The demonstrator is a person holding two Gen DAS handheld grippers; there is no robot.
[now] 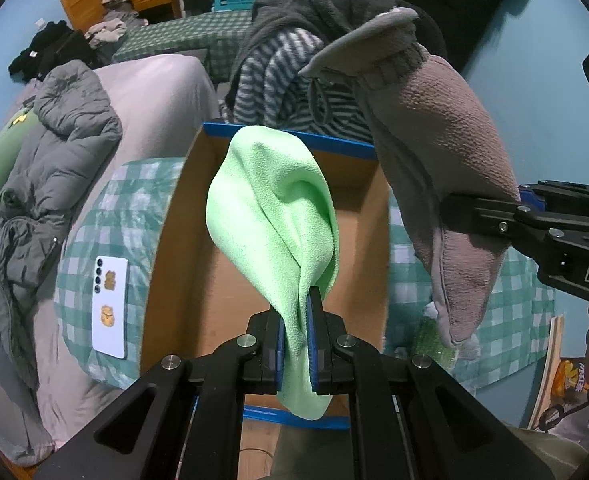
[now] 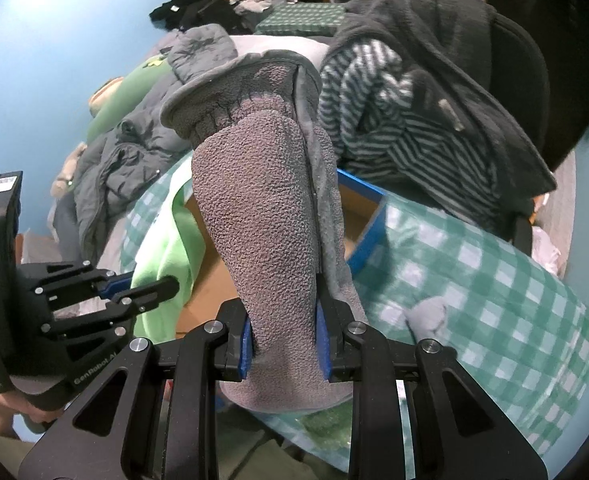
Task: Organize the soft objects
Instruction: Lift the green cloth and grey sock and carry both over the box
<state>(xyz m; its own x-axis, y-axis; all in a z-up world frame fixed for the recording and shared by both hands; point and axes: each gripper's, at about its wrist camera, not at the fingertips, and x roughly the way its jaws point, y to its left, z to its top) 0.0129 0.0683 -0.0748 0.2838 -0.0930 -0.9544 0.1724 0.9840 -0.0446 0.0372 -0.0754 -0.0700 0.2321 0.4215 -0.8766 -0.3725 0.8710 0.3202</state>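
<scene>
Over the cardboard box (image 1: pixel 174 248) on the bed: left gripper (image 1: pixel 297 344) is clamped tight on a light green fleece cloth (image 1: pixel 270 216), blue pads pinching its bunched lower part. Cloth bulges above the pads in front of the open box, with a short tail below them. Box has blue tape on its rim and sits on a green-and-white checked blanket (image 1: pixel 94 216).

Right gripper (image 2: pixel 284 346) is clenched on a grey fleece mitten (image 2: pixel 262 216) — pads press both sides of its body, cuff end away from the camera, a bit of fabric spilling out below the pads. In the left wrist view the mitten (image 1: pixel 446 140) sits to the right of the green cloth, apart from it, over the box's right edge and the blanket.

Right wrist view also shows the left gripper (image 2: pixel 162 288) at lower left with the green cloth (image 2: pixel 166 248) beside it, a hand gripping its handle at the frame edge.

Other stuff around:
- white phone (image 1: pixel 110 308) face down on the blanket, left of the box
- grey padded jacket (image 1: pixel 42 184) further left on the bed
- striped garment (image 1: pixel 270 76) under a dark fleece one, piled behind the box
</scene>
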